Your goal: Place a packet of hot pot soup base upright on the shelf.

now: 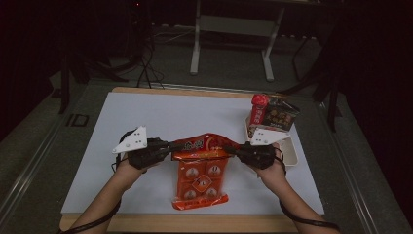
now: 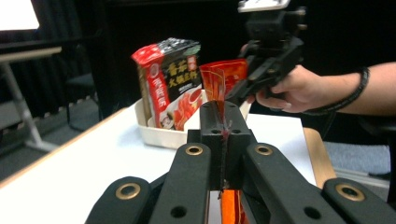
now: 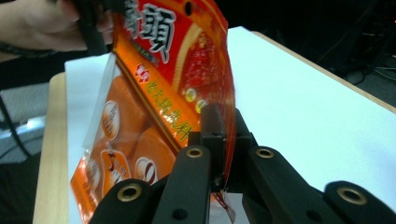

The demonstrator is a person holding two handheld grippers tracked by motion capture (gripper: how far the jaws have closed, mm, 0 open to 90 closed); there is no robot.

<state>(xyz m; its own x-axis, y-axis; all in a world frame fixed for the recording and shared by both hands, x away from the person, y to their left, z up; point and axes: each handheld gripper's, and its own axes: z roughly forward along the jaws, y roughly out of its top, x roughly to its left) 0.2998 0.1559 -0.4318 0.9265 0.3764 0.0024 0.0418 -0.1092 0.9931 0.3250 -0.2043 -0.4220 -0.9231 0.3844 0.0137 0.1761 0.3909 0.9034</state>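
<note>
My left hand-held gripper [image 1: 168, 145] and right hand-held gripper [image 1: 233, 149] each clamped an opposite top corner of the orange-red plastic snack bag [image 1: 202, 180], long axis toward the desk's [image 1: 146, 117] near edge.

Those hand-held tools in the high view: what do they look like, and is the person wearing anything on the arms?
Both are black. The left tool and right tool each carry a pale three-cornered plate with small dark dots. Brass-ringed rivets mark the jaw linkages. A black cable trails past each bare forearm, and a dark band circles the right wrist.

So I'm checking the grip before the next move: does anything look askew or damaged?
Nothing is torn or spilled. The orange snack bag hangs bowed between the left gripper and right gripper, each pinching a top corner. The white tray of packets stands tidy.
</note>
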